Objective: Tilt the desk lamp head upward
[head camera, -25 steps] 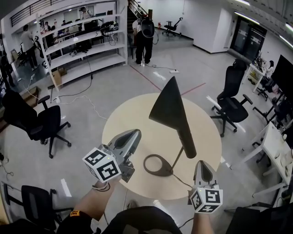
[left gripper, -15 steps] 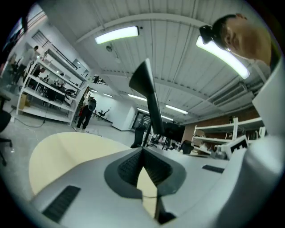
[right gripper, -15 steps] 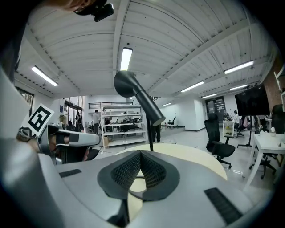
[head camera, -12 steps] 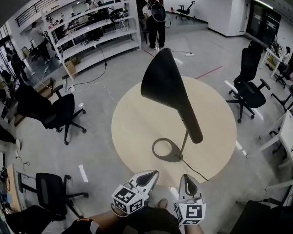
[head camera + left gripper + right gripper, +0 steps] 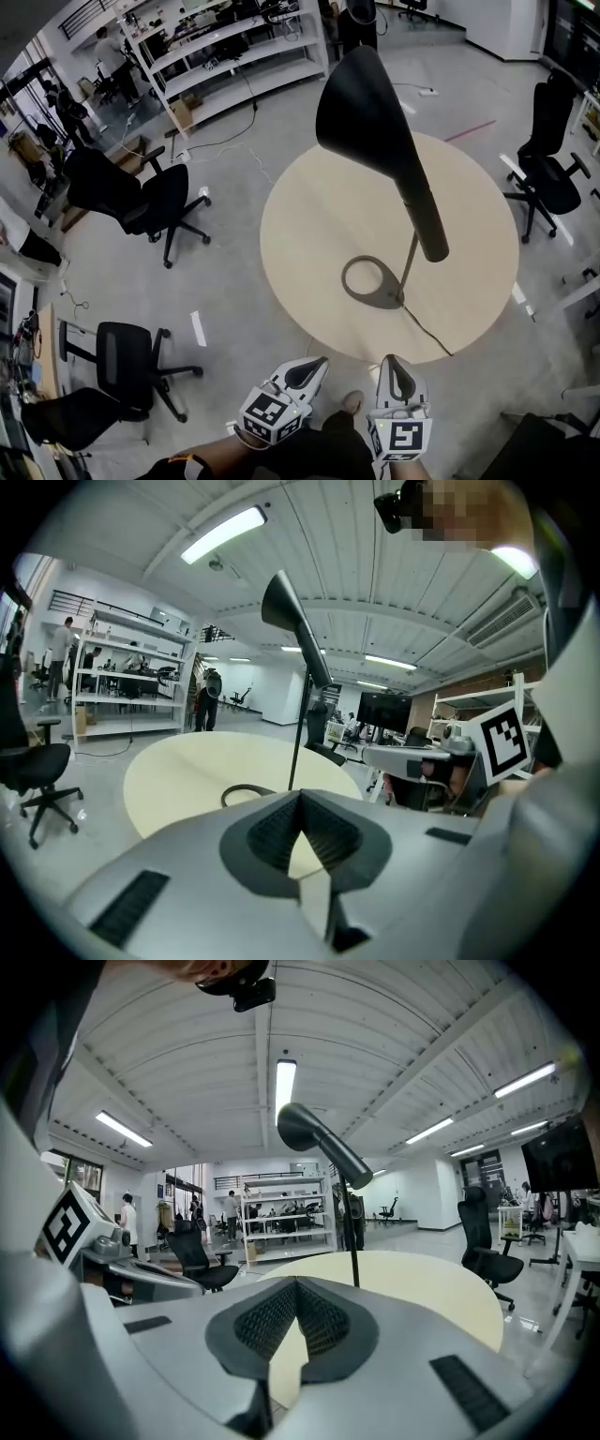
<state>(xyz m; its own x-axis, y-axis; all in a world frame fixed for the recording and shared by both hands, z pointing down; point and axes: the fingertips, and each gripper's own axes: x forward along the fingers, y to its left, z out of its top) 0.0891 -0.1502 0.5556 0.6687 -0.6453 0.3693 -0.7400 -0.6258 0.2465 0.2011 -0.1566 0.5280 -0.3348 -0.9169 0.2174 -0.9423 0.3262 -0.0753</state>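
Both claws have pulled back off the table since a second ago: left gripper (image 5: pixel 317 362) and right gripper (image 5: pixel 391 360) hang near the person's body, each clenched on nothing (tips pinched together). Lamp head (image 5: pixel 361 112) stands over its ring base (image 5: pixel 373 281) mid-table with the shade end higher than the tail, so I'd guess the tilt's done and next is just staying clear. Round pale table (image 5: pixel 309 225), grey floor (image 5: pixel 220 277), black chairs (image 5: pixel 141 192) left, shelving (image 5: pixel 239 42) behind.
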